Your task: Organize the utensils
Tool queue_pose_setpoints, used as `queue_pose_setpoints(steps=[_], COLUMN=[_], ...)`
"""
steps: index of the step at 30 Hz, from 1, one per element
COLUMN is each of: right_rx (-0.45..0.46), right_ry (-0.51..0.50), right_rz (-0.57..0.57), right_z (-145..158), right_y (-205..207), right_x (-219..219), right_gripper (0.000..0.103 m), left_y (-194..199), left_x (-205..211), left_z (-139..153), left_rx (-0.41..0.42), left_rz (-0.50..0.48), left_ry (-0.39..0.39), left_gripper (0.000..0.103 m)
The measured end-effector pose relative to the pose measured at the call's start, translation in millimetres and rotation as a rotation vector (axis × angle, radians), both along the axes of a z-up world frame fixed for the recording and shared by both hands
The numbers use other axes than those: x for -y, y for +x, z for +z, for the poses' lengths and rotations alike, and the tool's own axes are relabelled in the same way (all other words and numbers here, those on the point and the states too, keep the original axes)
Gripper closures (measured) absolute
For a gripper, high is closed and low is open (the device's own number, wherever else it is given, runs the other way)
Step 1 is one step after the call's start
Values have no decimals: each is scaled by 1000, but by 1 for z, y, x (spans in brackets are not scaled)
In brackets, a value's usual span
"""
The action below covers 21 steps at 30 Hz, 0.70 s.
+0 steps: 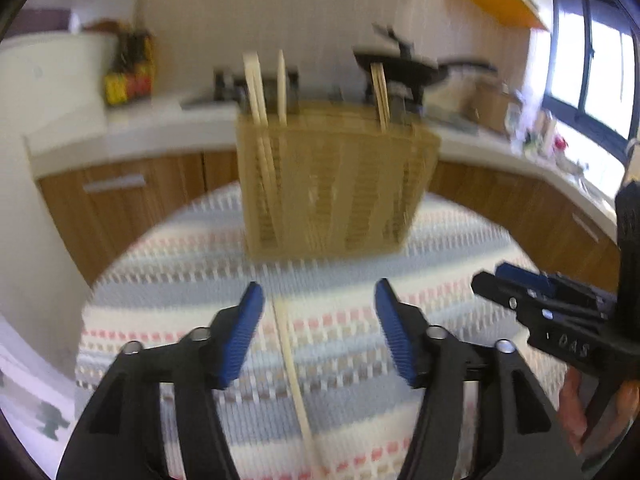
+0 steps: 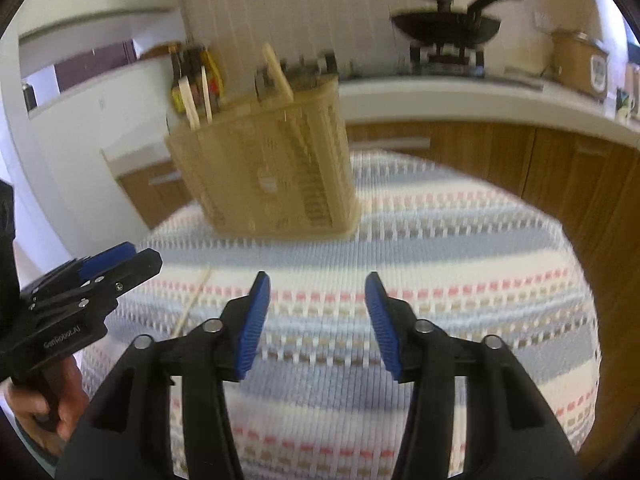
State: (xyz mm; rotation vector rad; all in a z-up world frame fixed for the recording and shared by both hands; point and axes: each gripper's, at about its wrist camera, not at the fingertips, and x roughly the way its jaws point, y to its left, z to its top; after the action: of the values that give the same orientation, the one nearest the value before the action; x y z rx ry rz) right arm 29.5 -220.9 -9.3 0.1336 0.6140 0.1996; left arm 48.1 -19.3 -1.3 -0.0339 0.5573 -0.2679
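A tan slotted utensil basket stands on a round table with a striped cloth; several wooden chopsticks stick up out of it. It also shows in the right wrist view. One loose chopstick lies on the cloth between the open fingers of my left gripper, below them. It shows thin at the left in the right wrist view. My right gripper is open and empty above the cloth, in front of the basket. Both views are blurred.
A kitchen counter with wooden cabinets curves behind the table. A black pan sits on a stove. Bottles stand at the counter's left. The right gripper shows at the right edge of the left wrist view.
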Motion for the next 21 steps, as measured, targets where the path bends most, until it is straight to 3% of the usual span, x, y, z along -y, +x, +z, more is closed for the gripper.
queue_pose_setpoints(steps=[4,5,9,12,16,19,21], right_rx=[157,177,249,265,192,241,226], right_ry=[-26,-39,-74,-86,-78,-65,-62], right_rz=[-60,-72,-90,-95,-100,-115,-106], right_z=[9,10,15,12,-5,0,-1], right_y=[-2,-3,-7,-10,-5,-9,-6], right_x=[-2,-3,-5,-4,0,3,3], right_gripper=[44,43,37,34,34,29,29], left_y=[-4,-6,-17,-20,-21,-18,-18], left_x=[9,11,12,9,9,13,16], left_z=[10,11,11,11,7,4,3], left_rx=[143,186,286,313,325,317,325], left_rz=[75,104,182,205,227,223,223], left_ry=[-29,-27,-19,-21,27,68,84], left_gripper=[32,27,23,21,12,9,9])
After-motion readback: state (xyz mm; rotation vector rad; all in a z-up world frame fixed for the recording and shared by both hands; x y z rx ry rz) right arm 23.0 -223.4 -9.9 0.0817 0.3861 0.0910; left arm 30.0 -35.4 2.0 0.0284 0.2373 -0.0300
